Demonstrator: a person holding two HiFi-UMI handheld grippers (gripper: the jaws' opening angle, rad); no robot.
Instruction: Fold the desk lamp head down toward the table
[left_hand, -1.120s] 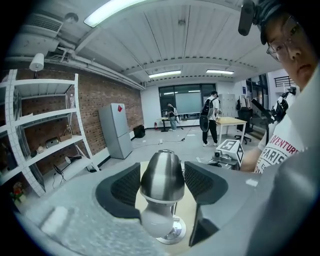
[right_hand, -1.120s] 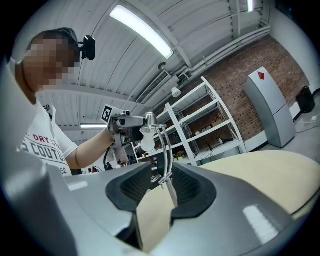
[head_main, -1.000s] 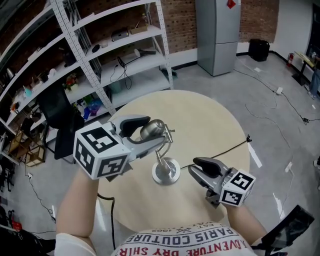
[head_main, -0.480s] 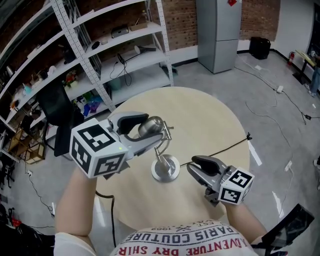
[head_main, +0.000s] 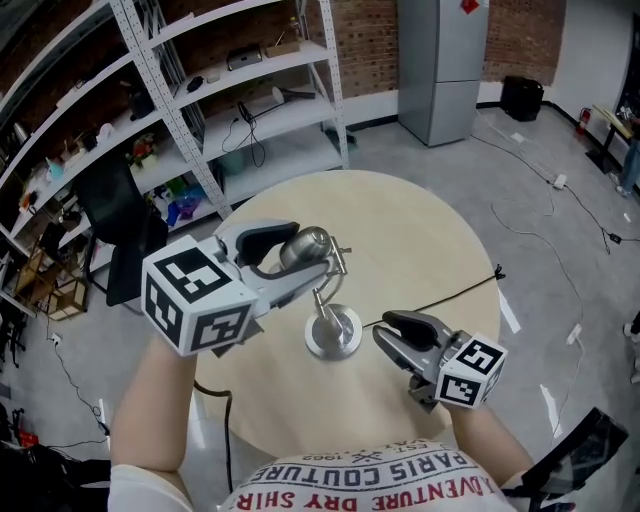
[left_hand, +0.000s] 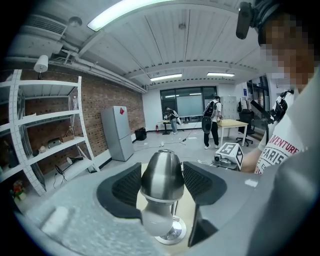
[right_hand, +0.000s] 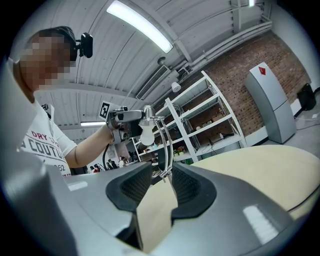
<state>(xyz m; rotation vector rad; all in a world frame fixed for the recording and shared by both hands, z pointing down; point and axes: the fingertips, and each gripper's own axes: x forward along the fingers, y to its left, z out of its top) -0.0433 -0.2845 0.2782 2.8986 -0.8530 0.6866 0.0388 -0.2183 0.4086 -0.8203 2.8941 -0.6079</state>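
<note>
Steel lamp head (left_hand: 160, 172) pinched by just-closing jaws of left gripper (head_main: 303, 256) (stem (head_main: 322, 303) half-hidden); right gripper (head_main: 386, 332) jaws spread

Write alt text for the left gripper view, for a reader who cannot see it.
A silver lamp head with a white bulb fills the centre, clasped by the dark pads of the left gripper; its jaws have just been closing. Below sits the lamp's round base on a pale table.

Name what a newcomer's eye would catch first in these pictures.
The shiny metal lamp head, above the round table, sits in the left hand-held gripper, whose jaws have just been closing on it. The right hand-held gripper hovers open beside the lamp base.
</note>
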